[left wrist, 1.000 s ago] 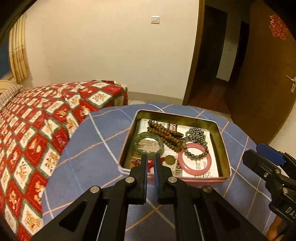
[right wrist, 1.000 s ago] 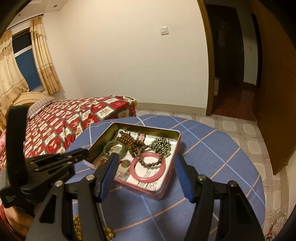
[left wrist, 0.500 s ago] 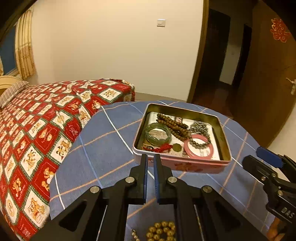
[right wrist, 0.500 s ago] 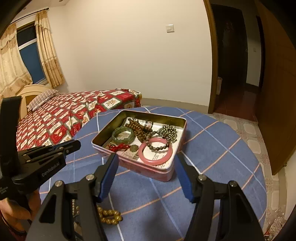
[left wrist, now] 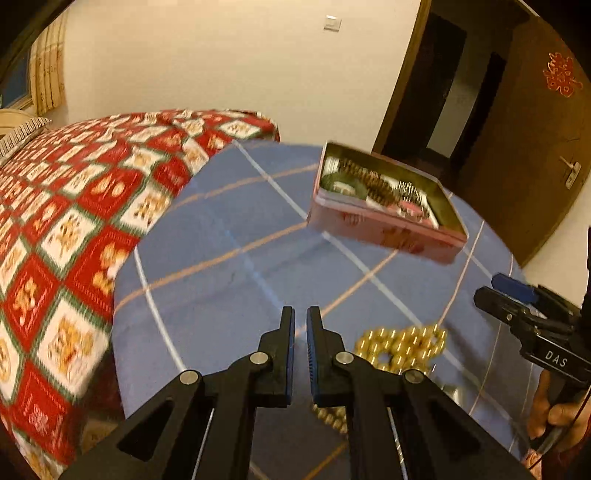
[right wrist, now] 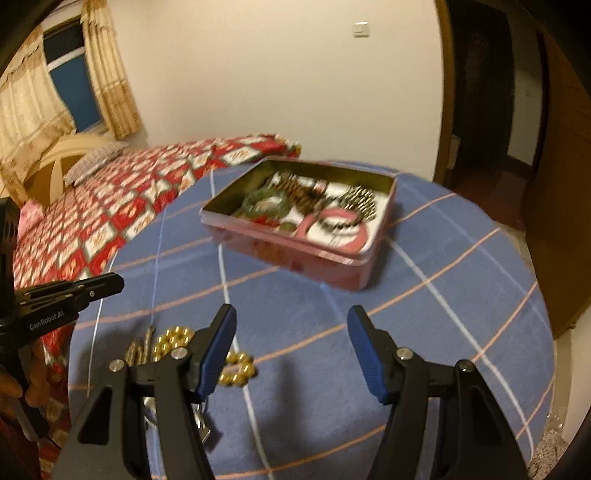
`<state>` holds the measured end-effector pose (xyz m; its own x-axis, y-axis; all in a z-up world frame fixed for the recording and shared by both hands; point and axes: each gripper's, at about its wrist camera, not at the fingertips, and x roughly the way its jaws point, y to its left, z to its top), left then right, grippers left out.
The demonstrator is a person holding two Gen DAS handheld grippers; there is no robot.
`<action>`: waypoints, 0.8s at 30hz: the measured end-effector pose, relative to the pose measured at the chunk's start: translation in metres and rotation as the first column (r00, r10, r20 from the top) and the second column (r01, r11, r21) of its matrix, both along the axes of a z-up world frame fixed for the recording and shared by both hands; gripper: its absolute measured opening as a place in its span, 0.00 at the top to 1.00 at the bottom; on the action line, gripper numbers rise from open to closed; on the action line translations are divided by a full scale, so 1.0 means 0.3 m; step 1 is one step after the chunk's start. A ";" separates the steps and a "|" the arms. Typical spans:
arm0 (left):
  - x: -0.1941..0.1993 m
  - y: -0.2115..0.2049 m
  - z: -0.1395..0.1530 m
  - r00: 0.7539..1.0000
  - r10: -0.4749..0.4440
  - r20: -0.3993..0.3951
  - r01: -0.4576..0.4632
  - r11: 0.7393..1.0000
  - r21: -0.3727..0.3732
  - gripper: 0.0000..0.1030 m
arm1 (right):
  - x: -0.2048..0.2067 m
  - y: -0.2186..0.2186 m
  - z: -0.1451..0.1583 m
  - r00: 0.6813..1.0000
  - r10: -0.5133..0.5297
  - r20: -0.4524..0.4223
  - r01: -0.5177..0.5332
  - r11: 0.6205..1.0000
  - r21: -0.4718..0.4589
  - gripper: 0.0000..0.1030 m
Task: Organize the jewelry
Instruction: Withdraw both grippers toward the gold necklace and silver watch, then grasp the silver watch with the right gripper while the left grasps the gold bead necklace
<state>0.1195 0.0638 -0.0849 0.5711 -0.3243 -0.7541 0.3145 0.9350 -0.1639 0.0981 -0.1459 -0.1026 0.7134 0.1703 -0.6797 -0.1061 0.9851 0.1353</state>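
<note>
Fingers [left wrist: 286, 354] nearly touching, empty; gold beads [left wrist: 400, 347] lie just right.

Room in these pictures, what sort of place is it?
Most likely a home bedroom: a bed with a red patterned cover, a curtained window, and a cloth-covered round table holding a jewelry tin.

Around me I see a round table under a blue cloth [left wrist: 229, 258] crossed with orange and white lines. Beside it stands a bed with a red, white and green patterned quilt [left wrist: 74, 206] and a striped pillow [right wrist: 96, 159]. Pale curtains [right wrist: 110, 74] frame a dark window [right wrist: 74, 85]. A light switch [right wrist: 361, 29] sits on the cream wall, and a brown door [left wrist: 535, 155] carries a red ornament [left wrist: 561, 75].
</note>
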 end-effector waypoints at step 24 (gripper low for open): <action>-0.160 0.019 0.002 0.992 -0.126 -0.017 0.125 0.991 -0.039 0.94 | -0.124 0.240 -0.128 0.921 0.357 -0.158 -0.365 0.930 -0.028 0.65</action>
<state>0.0713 0.0696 -0.0844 0.5095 -0.4208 -0.7505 0.4254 0.8814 -0.2054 0.0608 -0.0737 -0.1411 0.5016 0.3565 -0.7883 -0.4392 0.8899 0.1230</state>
